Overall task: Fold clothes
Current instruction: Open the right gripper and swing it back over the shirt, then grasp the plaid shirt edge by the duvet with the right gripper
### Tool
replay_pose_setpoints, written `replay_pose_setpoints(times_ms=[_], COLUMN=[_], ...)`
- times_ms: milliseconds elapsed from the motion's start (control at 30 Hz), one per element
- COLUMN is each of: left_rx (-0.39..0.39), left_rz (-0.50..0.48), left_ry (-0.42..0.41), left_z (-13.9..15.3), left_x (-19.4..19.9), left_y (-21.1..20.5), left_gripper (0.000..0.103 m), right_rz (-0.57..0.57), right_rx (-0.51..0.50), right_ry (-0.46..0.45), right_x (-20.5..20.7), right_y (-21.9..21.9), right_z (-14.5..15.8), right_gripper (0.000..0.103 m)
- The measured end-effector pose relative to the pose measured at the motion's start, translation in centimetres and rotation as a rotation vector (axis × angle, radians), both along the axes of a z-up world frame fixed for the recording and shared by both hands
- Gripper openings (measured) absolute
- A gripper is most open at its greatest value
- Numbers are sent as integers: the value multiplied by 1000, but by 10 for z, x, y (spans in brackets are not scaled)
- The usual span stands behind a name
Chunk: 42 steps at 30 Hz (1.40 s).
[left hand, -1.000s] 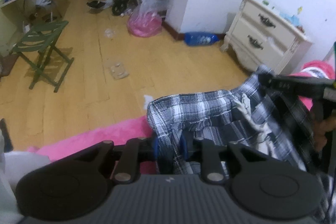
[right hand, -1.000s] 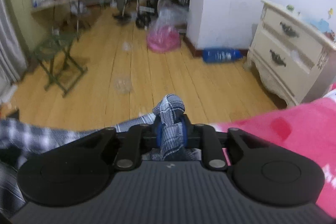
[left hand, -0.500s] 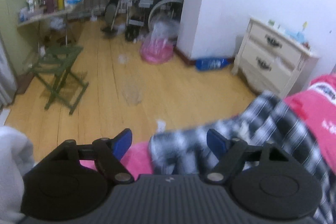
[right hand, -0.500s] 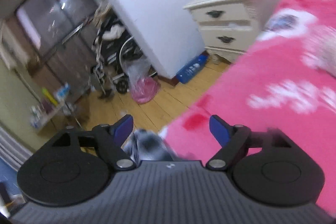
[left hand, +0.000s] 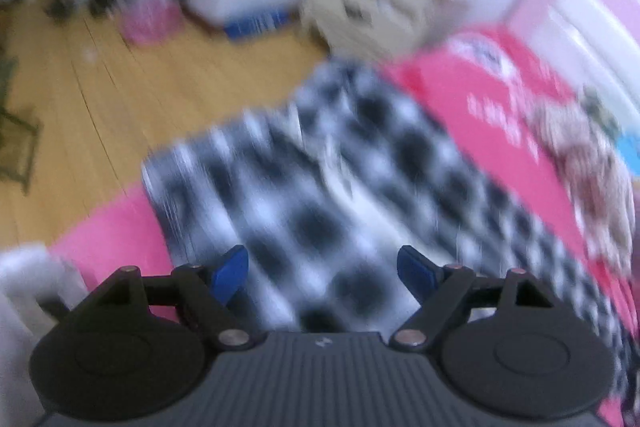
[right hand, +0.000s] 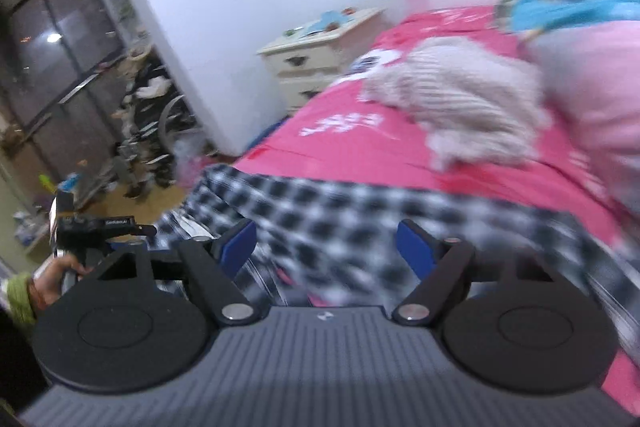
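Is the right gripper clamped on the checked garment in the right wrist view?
No. The right gripper stands with its blue pads wide apart, and the checked garment lies flat on the pink bedspread beyond them, unpinched.

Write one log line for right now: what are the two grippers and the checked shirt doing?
left gripper: open, empty | right gripper: open, empty | checked shirt: on pink bed

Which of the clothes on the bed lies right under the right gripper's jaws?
The black-and-white checked garment, spread flat at the bed's edge under the open right gripper. The beige knitted one lies bunched farther up the bed, towards the pillows.
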<state>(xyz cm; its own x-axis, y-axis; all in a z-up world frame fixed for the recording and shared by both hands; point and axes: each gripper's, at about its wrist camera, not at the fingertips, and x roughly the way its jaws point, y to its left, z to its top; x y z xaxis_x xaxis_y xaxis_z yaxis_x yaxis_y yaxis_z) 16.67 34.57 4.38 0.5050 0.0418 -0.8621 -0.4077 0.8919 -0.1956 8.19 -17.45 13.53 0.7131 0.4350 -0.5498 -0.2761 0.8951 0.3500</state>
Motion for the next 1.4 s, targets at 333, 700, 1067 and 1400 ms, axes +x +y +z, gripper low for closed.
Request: replay_pose_setpoints(times_ms=[333, 700, 1067, 1400], left_rx=[74, 325, 370, 550], left_rz=[-13, -354, -773, -1046], left_ry=[128, -35, -100, -88], left_z=[-9, 13, -22, -25], left_x=[9, 20, 15, 13], left_y=[-3, -98, -232, -282], left_gripper=[82, 83, 85, 85], right_rz=[-570, -605, -582, -653], right_rx=[-285, -414, -726, -650], right_ry=[216, 629, 354, 328], right_x=[-191, -252, -163, -150], right_y=[-52, -62, -79, -113], right_z=[-39, -152, -147, -148], right_gripper=[38, 32, 17, 7])
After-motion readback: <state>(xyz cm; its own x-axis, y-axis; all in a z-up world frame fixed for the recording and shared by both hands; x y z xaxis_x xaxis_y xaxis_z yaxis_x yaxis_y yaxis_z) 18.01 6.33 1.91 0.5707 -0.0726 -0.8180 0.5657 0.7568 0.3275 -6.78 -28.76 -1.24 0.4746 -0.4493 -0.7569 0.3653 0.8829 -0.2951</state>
